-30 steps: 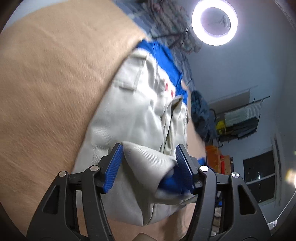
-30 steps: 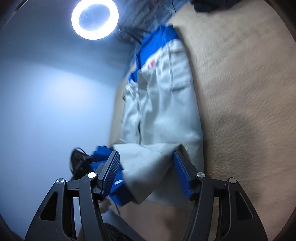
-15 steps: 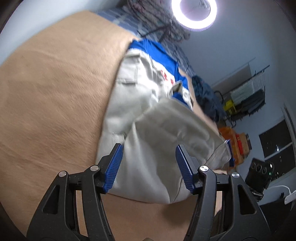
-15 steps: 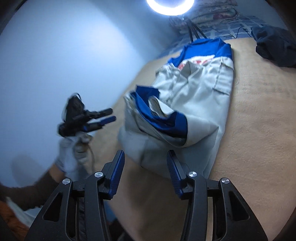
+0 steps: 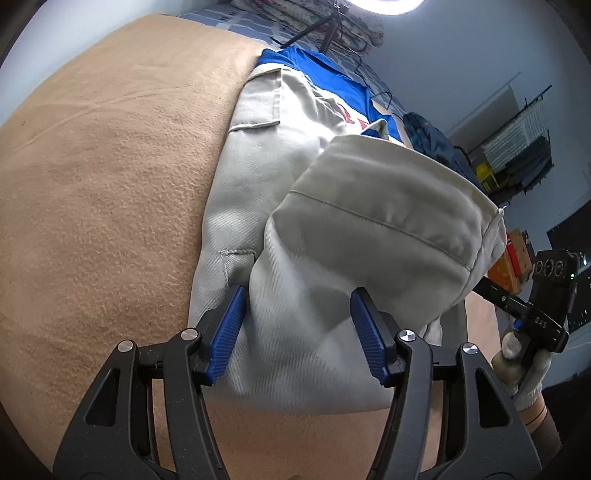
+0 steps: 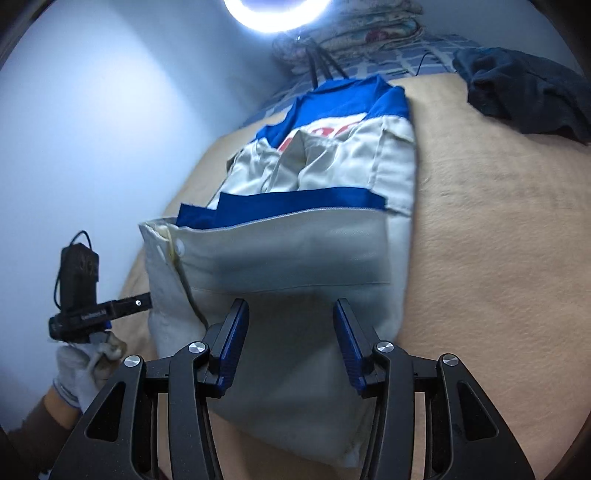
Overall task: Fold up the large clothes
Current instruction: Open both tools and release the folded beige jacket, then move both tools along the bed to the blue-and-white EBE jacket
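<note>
The left gripper (image 5: pixel 297 332) stands about half open above the near end of a grey-and-blue work jacket (image 5: pixel 280 155) laid along a tan blanket (image 5: pixel 103 177); its jaws have just been closing a little, and the folded-over grey hem (image 5: pixel 373 236) lies in the gap, the left pad (image 5: pixel 227 332) at the cloth's edge, with no pinch to be seen. The right gripper (image 6: pixel 290 343), a shade narrower, hovers over the same doubled-back portion (image 6: pixel 291 251) with its blue pads (image 6: pixel 349 347) clear of the fabric and nothing held. In the right wrist view the jacket's blue collar end (image 6: pixel 343 96) points toward a ring light (image 6: pixel 273 14), and the blue lining (image 6: pixel 295 199) shows along the fold. Bare blanket spreads wide on the jacket's outer sides. A dark garment (image 6: pixel 524 96) lies at the far corner, well apart. A gloved hand (image 6: pixel 85 365) grips the other tool just off the blanket's edge.
</note>
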### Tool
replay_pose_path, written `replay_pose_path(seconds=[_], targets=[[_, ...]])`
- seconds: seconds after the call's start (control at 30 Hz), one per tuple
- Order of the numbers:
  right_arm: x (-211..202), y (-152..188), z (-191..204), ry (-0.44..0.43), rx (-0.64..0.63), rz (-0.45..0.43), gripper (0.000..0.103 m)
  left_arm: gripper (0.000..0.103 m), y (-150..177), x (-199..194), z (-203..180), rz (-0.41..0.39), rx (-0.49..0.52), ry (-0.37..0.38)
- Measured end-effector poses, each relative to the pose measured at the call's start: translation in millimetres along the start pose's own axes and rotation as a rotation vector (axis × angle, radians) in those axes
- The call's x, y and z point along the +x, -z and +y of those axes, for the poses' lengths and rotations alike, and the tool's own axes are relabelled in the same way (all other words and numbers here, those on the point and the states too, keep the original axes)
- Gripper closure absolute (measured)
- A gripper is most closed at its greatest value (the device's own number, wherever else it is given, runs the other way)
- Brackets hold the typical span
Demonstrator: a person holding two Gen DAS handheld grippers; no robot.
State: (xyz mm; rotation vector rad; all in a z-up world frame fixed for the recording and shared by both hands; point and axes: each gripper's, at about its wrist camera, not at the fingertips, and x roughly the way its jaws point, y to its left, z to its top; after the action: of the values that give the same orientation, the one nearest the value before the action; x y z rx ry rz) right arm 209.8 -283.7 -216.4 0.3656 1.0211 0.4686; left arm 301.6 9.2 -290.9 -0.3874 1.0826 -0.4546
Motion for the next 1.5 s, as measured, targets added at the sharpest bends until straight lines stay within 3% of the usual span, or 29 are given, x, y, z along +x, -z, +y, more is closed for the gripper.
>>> replay_pose_path(seconds=[0.07,0.2,0.3,0.37,0.43,0.6,0.7,0.77,0.93,1.03,1.13,1.27,1.5], targets=[[-4,4,-11,0.022,0.018,0.012,0.054,0.053,0,0,2,0.007,-0.001,0.006],[-7,16,-28,-0.014,0.074,0.054,0.054,0.076,0,-3,4,0.009,-0.002,0.005],[-2,19,-25,-0.022,0.070,0.079,0.056,0.087,1,-6,4,0.000,-0.009,0.007],[0,20,-18,-0.017,0.046,0.080,0.080,0.092,3,-10,0,-0.010,0.000,0.001],[2,20,-9,0.031,0.003,0.085,0.093,0.095,8,-19,-6,-0.032,0.009,-0.005],[-5,21,1,0.067,-0.034,0.057,0.099,0.096,22,-48,-9,-0.114,-0.018,-0.054],[-4,23,-3,0.109,-0.025,0.069,0.099,0.096,24,-32,-4,-0.088,0.012,-0.139],[2,25,-8,0.132,-0.006,0.090,0.099,0.091,23,-21,-1,-0.070,0.012,-0.158],[-3,20,0,0.180,-0.050,0.108,0.095,0.082,13,-38,-1,-0.123,0.007,-0.183],[-22,17,3,0.229,-0.069,0.039,0.095,0.082,5,-62,-9,-0.205,0.052,-0.167],[-39,13,12,0.213,-0.098,-0.064,0.095,0.082,-7,-67,-28,-0.237,0.154,-0.171],[-40,6,37,0.177,-0.164,-0.166,0.095,0.082,-17,-51,-38,-0.222,0.166,-0.160],[-4,-4,52,0.199,-0.200,-0.108,0.095,0.082,-36,-7,-23,-0.183,0.156,-0.252]])
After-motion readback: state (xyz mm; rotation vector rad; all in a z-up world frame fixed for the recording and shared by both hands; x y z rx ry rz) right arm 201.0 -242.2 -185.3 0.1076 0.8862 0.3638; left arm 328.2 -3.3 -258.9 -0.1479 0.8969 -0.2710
